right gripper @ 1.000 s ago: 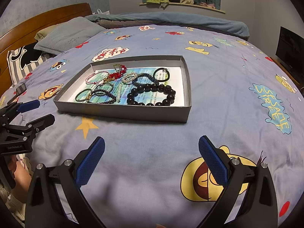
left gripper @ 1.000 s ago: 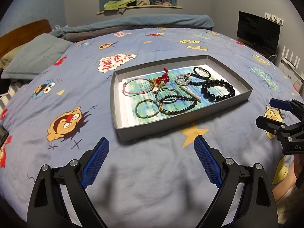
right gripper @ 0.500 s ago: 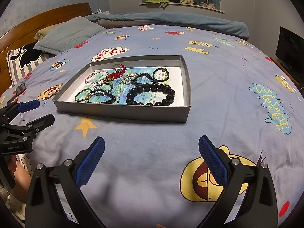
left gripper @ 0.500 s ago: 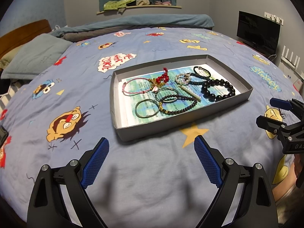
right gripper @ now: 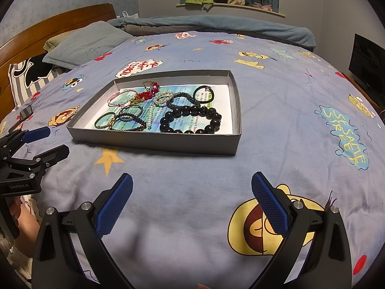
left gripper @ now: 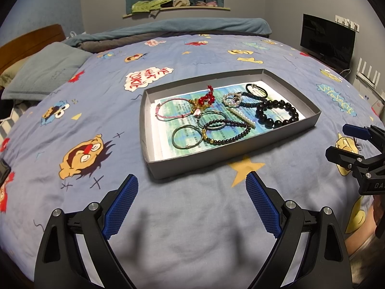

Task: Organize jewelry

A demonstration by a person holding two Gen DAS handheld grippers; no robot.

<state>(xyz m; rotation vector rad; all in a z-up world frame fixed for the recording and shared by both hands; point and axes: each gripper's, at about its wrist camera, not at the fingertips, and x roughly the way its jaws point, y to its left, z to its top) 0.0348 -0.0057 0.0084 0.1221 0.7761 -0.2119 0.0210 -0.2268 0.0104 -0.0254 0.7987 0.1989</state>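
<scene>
Both the left gripper (left gripper: 191,204) and the right gripper (right gripper: 192,202) are held wide and empty above the cartoon-print bedspread (left gripper: 101,110), near of the grey cardboard tray (right gripper: 156,142). All the jewelry is seen inside it, overlapping: the large black bead bracelet (right gripper: 190,120) at right, the red bead strand (left gripper: 208,97) far. Whether sorting is due or finished cannot be told. Any pick is best made on one loop only, well clear of neighbours.

Blue cartoon-print bedspread (left gripper: 168,228) covers bed. Grey pillow (right gripper: 86,43) by wooden headboard (right gripper: 48,31). Rolled blanket (left gripper: 180,27) along far edge. Shelf (right gripper: 231,6) with clutter, black TV (left gripper: 327,39) at right.
</scene>
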